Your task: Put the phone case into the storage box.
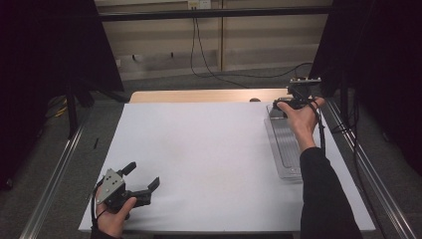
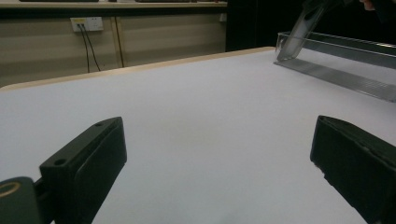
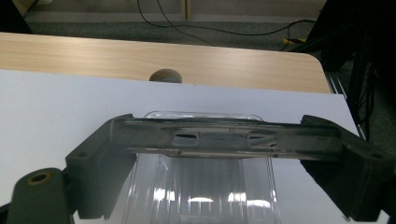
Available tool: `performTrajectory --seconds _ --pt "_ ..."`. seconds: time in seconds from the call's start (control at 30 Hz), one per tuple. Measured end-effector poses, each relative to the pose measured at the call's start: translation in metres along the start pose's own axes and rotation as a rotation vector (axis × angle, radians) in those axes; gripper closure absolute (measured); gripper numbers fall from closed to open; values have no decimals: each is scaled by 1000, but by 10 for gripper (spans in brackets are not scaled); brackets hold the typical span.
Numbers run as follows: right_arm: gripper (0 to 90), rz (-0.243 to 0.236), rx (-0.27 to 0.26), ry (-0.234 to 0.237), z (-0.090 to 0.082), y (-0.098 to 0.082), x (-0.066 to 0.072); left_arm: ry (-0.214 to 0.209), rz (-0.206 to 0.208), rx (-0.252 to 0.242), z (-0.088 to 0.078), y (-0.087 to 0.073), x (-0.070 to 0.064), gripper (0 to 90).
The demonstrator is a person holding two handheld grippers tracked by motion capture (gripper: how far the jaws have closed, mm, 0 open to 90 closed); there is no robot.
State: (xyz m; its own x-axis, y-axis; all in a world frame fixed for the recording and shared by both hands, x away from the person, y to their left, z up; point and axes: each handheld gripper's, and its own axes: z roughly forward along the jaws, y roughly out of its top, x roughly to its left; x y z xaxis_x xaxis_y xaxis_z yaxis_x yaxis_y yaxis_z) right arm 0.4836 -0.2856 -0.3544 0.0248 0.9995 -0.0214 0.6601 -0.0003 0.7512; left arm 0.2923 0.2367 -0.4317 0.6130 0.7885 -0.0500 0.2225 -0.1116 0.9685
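Note:
A long clear plastic tray [image 1: 286, 149] lies lengthwise along the right side of the white table cover [image 1: 199, 159]. My right gripper [image 1: 287, 102] is at its far end. In the right gripper view the jaws of the right gripper [image 3: 217, 140] stand wide apart, pressed against both ends of the tray [image 3: 205, 196] far rim. From the left gripper view the tray [image 2: 345, 77] has that far end raised and tilted. My left gripper [image 1: 144, 175] rests open near the front left corner; nothing lies between the jaws of this left gripper [image 2: 219, 154].
A bare wooden strip [image 1: 199, 95] with a round hole [image 3: 164, 75] runs along the table's far edge. Metal rails [image 1: 54, 174] flank both sides. Cables [image 1: 209, 69] trail across the floor beyond. Dark curtains hang at left and right.

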Motion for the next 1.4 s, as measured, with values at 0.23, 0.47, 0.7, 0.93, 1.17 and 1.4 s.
performTrajectory --seconds 0.23,0.47,0.7,0.93,1.17,1.4 --pt "116 6 -19 -11 4 3 1 -6 8 -1 1 0 1 36" --pt "116 9 -31 -22 8 6 3 -9 10 2 0 0 1 36" --pt "116 13 -43 -23 9 6 4 -11 6 3 1 0 0 36" --pt "116 15 -57 -30 12 7 4 -11 11 2 1 0 0 36" --pt "117 16 -63 -35 13 8 5 -10 3 0 1 0 0 36" --pt "116 18 -66 -36 14 8 5 -11 8 3 1 0 0 35"
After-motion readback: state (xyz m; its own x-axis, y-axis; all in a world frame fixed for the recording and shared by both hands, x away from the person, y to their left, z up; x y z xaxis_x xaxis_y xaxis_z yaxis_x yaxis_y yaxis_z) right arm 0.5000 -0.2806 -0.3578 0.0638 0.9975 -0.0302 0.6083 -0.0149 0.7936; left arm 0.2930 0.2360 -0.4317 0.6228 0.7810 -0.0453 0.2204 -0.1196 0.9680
